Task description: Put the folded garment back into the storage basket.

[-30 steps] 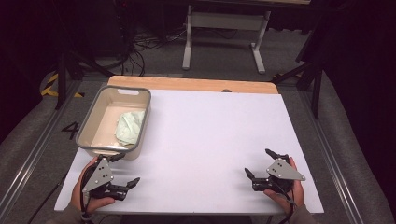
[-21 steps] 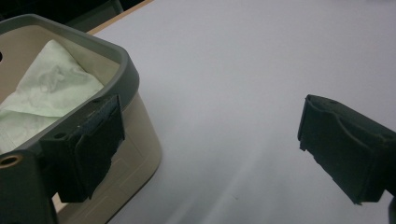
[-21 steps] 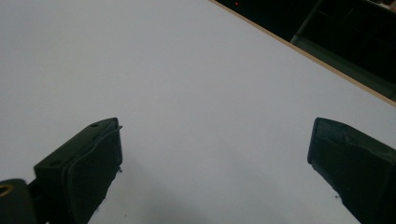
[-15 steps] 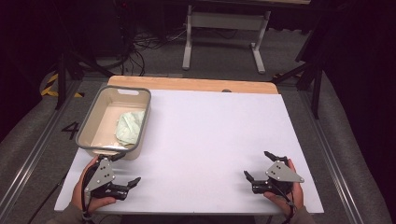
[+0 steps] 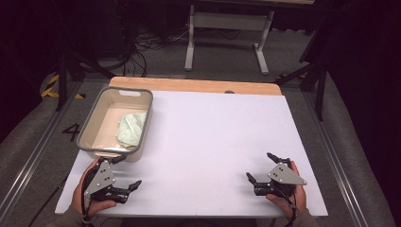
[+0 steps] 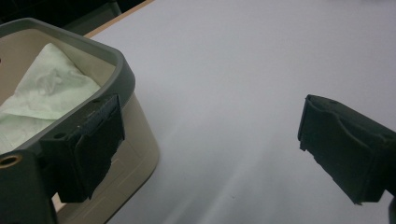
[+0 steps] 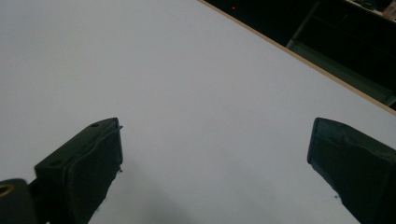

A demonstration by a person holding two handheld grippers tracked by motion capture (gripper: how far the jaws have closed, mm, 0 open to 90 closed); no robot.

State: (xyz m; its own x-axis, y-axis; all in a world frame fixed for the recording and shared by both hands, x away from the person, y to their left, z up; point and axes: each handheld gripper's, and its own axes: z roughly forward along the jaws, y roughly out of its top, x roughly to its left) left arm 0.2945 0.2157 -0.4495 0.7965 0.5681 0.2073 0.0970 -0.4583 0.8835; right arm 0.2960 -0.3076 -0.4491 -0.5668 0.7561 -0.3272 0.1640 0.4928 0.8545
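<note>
I held my left gripper (image 5: pixel 126 173) at the near-left of the white table (image 5: pixel 217 142), jaws spread wide and empty, one jaw just beside the near corner of the grey-rimmed bin (image 5: pixel 87 147). The pale green cloth (image 5: pixel 131 129) lay crumpled inside that bin, against its right wall. My right gripper (image 5: pixel 258 168) rested well apart at the near-right, likewise released and holding nothing. The risk, as I judged it: a careless reach for the cloth could catch the bin's rim and shove or tip the light container.
</note>
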